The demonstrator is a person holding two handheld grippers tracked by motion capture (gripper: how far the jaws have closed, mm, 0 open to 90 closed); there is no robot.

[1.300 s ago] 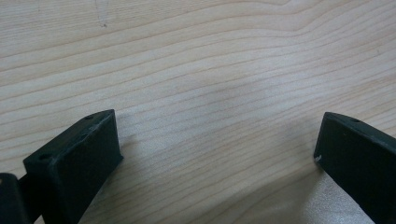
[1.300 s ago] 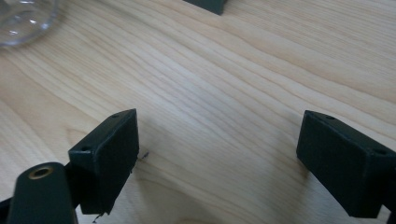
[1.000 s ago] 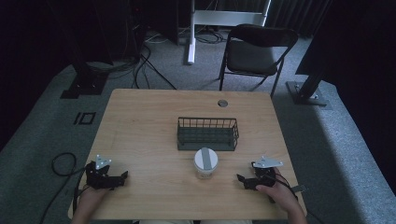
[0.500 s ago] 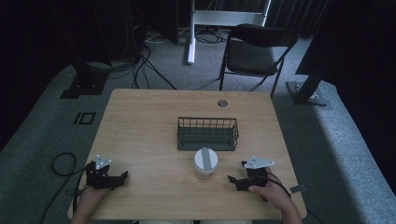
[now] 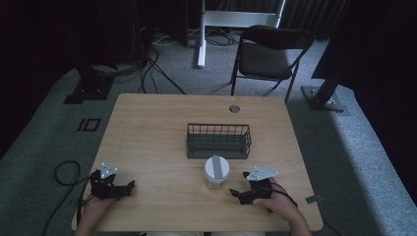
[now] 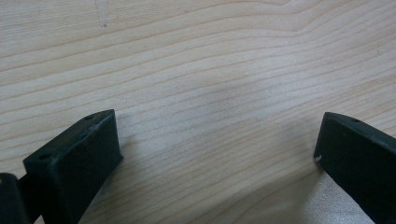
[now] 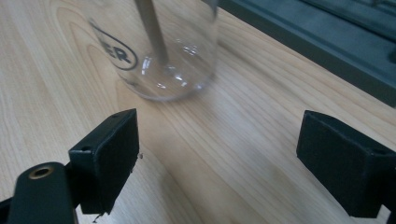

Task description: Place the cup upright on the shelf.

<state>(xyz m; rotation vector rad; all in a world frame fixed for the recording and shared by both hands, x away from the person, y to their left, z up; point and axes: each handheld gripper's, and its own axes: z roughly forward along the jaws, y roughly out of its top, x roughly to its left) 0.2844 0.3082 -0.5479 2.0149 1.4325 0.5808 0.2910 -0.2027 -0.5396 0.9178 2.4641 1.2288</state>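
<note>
So the clear glass jar [image 7: 159,51] stands upright just ahead and a bit left of the right gripper [image 7: 219,154], jaws spread wide and empty, way closer than the left gripper [image 5: 112,183], also gaping over bare table [image 6: 210,70].

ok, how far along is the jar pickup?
Barely begun. Done: nothing; the jar stands lidded on the table, just in front of the basket. In hand: the right gripper, jaws open, points at the jar without touching it. Left: close in, grip, lift. The left gripper sits open over bare wood.
</note>
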